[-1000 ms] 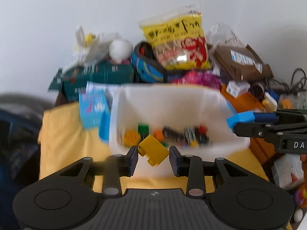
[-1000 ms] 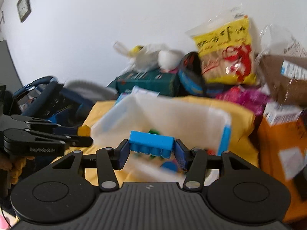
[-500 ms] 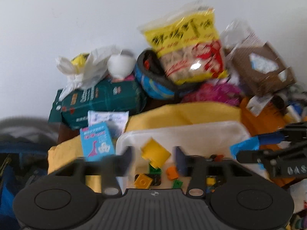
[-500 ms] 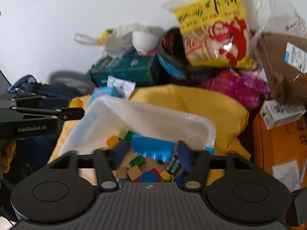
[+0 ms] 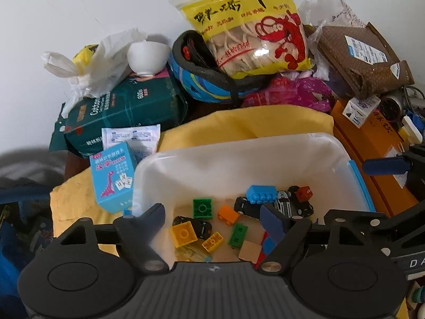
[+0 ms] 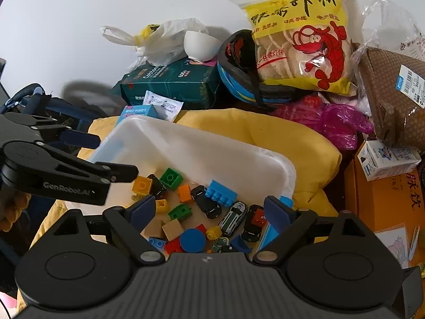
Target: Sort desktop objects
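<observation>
A white plastic bin (image 5: 239, 159) (image 6: 202, 148) on a yellow cloth holds several toy bricks and toy cars. A yellow brick (image 5: 183, 234) (image 6: 142, 186) lies at its left, and a blue brick (image 5: 261, 194) (image 6: 221, 192) rests on a black toy car in the middle. My left gripper (image 5: 212, 218) hangs open over the bin's near left part, holding nothing. My right gripper (image 6: 209, 210) is open over the bin's near right side, also holding nothing. From the right wrist, the left gripper (image 6: 106, 156) shows at the bin's left rim. One blue pad (image 5: 385, 164) of the right gripper shows in the left wrist view.
Against the wall behind the bin are piled a yellow snack bag (image 5: 249, 24), a blue helmet (image 5: 202, 85), a green tissue pack (image 5: 124, 114) and a brown parcel (image 5: 364, 61). A blue card box (image 5: 113, 178) stands left of the bin, an orange box (image 6: 385, 199) right.
Both grippers have opened. The yellow brick left my left gripper and the blue brick left my right gripper; both now lie in the bin. Both views have tilted down over the bin.
</observation>
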